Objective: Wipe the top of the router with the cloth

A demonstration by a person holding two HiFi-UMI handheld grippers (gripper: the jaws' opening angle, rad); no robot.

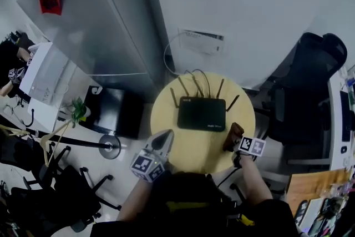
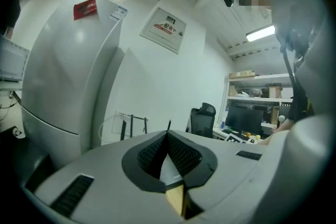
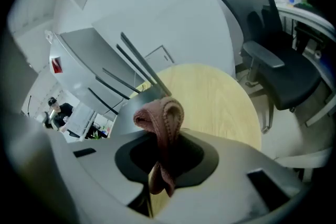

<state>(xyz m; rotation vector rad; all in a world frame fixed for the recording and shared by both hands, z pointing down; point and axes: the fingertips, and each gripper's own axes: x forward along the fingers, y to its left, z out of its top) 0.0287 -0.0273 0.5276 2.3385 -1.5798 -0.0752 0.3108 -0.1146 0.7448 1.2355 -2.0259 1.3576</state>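
Pale wood forms the round bench [image 1: 163, 114], and the black router [image 1: 201, 114] lies flat near its middle, top face bare, with its thin antennas [image 1: 181, 86] standing along the far edge toward the white wall. The right tool [image 3: 164, 136] sits over the bench's near right rim, just beside the router's right front corner, and its jaws are clamped on a pinkish-brown cloth [image 3: 160, 113]. The cloth bunches in a looped fold above the jaw tips and hangs down between them. In the head view the cloth [image 1: 233, 136] is a dark brownish strip apart from the router's top. The left tool [image 1: 164, 137] is over the near left edge of the bench, a little short of the router. Its own view shows its jaws [image 2: 168, 136] drawn together at the tips with nothing held, aimed toward the antennas and the wall. A grey refrigerator [image 1: 94, 25] with a red sticker stands to the left behind the bench. A black office chair [image 1: 302, 97] stands to the right. A white wall box [image 1: 201, 41] is mounted above the router.
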